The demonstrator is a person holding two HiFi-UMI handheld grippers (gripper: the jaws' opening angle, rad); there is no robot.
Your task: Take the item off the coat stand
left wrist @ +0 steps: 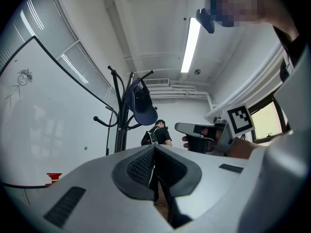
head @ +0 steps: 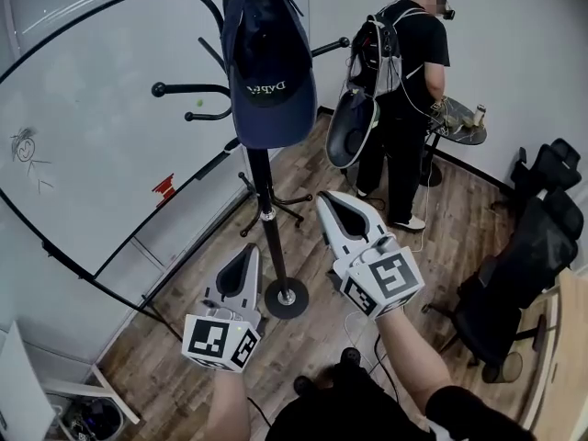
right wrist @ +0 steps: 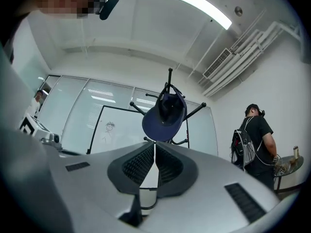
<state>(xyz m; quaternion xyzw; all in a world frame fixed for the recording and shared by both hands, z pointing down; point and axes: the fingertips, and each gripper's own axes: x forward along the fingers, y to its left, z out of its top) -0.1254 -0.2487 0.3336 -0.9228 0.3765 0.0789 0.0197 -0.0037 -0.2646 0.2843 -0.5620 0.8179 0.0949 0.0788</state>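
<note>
whiteboard (head: 83, 136): far left, along the wall, with a small stick-figure doodle on it.
coat stand (head: 265, 191): black pole on a round base, mid-scene, just beyond both grippers; curved hooks at the top.
bystander (head: 409, 81): far right, back turned, at a small round table (head: 464, 136); well apart from the stand.
cap (head: 268, 72): navy baseball cap, hung from a top hook of the stand, brim pointing down, above and beyond both grippers.
handling: likely light, soft in the crown, stiffer in the brim; not fragile; crown apt to crumple if pinched.
hold: brim edge looks best, lowest and nearest part; then a lift upward to clear the hook.
right gripper (head: 333, 205): right of the pole, tilted up toward the cap; jaws clenched together, nothing between; needs to open before any grasp.
left gripper (head: 248, 255): near left of the pole, lower; jaws likewise pressed together, empty.
</note>
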